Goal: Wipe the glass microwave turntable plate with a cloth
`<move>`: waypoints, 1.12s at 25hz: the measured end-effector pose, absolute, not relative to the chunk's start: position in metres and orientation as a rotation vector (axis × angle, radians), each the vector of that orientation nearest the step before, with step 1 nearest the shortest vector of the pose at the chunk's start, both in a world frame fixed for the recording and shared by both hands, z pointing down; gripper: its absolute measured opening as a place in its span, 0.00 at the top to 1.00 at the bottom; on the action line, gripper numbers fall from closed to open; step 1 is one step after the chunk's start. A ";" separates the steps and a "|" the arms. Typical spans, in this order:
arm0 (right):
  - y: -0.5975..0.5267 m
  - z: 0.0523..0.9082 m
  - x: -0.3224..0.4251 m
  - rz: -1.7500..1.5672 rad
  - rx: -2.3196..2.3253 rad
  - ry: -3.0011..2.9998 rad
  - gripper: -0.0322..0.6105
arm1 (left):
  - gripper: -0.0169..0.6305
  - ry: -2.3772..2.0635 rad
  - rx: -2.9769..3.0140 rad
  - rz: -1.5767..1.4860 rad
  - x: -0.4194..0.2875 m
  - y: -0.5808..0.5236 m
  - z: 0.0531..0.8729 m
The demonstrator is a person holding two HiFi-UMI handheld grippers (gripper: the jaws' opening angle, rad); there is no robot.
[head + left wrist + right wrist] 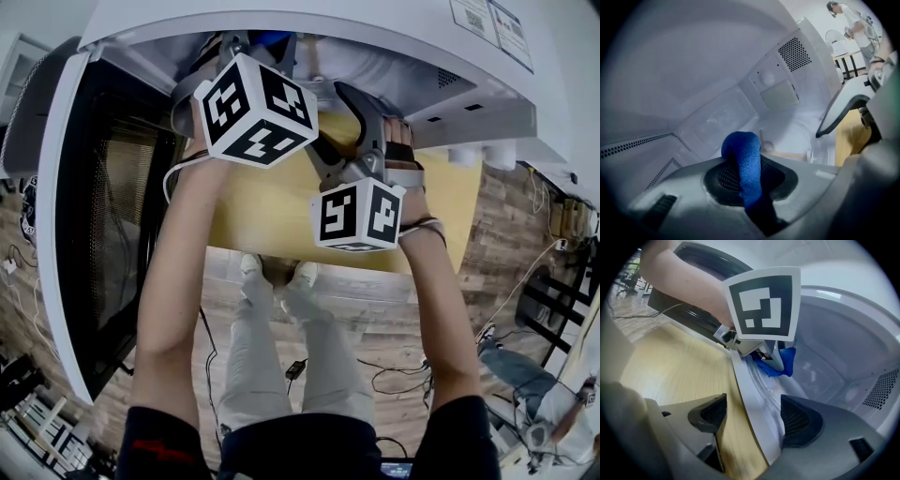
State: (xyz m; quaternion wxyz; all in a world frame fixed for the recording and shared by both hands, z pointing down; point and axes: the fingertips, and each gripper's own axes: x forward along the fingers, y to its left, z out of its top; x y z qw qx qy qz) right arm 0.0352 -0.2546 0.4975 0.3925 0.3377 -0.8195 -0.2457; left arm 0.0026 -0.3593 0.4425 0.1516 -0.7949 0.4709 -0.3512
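Both grippers were reaching into the open microwave, whose door was swung wide at the microwave's left side. The left gripper was deep inside the microwave cavity. Its jaws were closed tight on a blue cloth, a rolled fold of which stood up out of the clamp and pointed toward the microwave's back wall. The right gripper view showed that cloth down at the microwave floor, at the near part of the glass turntable plate; whether cloth and glass actually touched could not be told. The plate lay flat on the microwave floor, inside the cavity, just behind the microwave's front sill. The right gripper sat at the microwave's mouth with its jaws apart. The pale front sill and the ridged rim of the plate ran through the gap between the jaws. No pad could be seen pressing on either. The left gripper's marker cube was just outside the microwave opening; the right gripper's marker cube hung lower, in front of the microwave. The yellow tabletop extended forward from under the microwave.
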 end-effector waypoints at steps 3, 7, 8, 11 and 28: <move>-0.255 0.497 0.036 -0.622 0.866 -2.079 0.46 | 0.89 1.325 -2.281 -0.992 0.010 -0.358 0.442; -0.256 0.497 0.037 -0.620 0.871 -2.076 0.46 | 0.89 1.282 -2.277 -0.985 0.021 -0.357 0.442; -0.256 0.497 0.036 -0.619 0.871 -2.076 0.46 | 0.89 1.277 -2.278 -0.985 0.022 -0.357 0.442; -0.256 0.497 0.036 -0.618 0.874 -2.076 0.46 | 0.89 1.253 -2.281 -0.980 0.029 -0.355 0.442; -0.256 0.497 0.036 -0.612 0.907 -2.064 0.46 | 0.89 1.067 -2.275 -0.969 0.066 -0.341 0.443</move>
